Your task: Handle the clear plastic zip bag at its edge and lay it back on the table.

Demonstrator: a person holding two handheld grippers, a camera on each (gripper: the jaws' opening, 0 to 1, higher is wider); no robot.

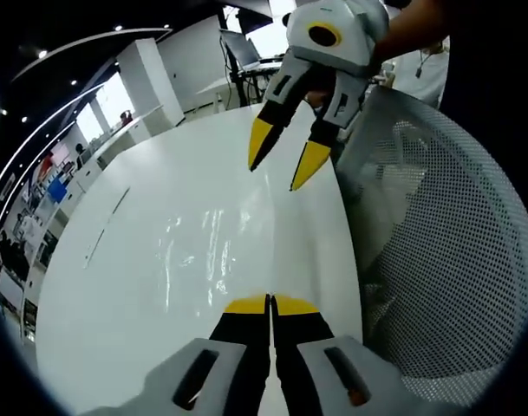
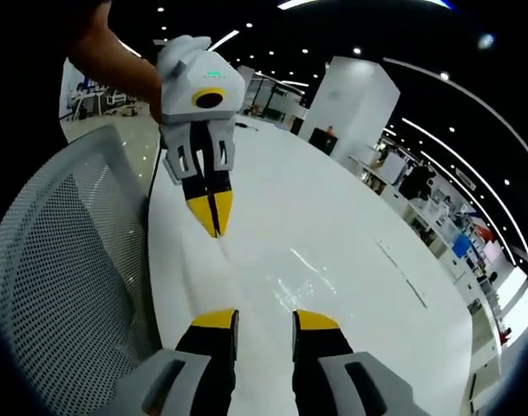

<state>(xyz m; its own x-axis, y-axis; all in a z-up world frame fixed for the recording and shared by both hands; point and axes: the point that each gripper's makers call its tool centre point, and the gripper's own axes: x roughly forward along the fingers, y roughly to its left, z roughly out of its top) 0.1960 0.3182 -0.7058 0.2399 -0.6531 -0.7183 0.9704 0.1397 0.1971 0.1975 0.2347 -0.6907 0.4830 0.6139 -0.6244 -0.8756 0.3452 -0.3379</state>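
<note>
The clear zip bag [image 1: 207, 251] lies flat on the white tabletop [image 1: 116, 286], showing mostly as streaks of glare and faint creases. In the left gripper view it sits just ahead of the left gripper [image 1: 270, 303], whose jaws are pressed together at the bag's near edge. They look clamped on that edge, though the film is too transparent to be sure.

The right gripper [image 2: 265, 319] has its jaws apart, with nothing between them, and hangs above the tabletop on the far side of the bag.

The bag looks very light, thin and floppy, with a slick surface. It should sag and fold when lifted, and could cling to the glossy top or slide out of a weak pinch. The zip strip or a corner, being thicker than the film, seems the best place to hold.

A mesh-backed chair [image 1: 446, 251] stands right against the tabletop's edge beside the bag, close to both grippers. It could catch an elbow or a dangling bag. The tabletop around the bag is bare.
</note>
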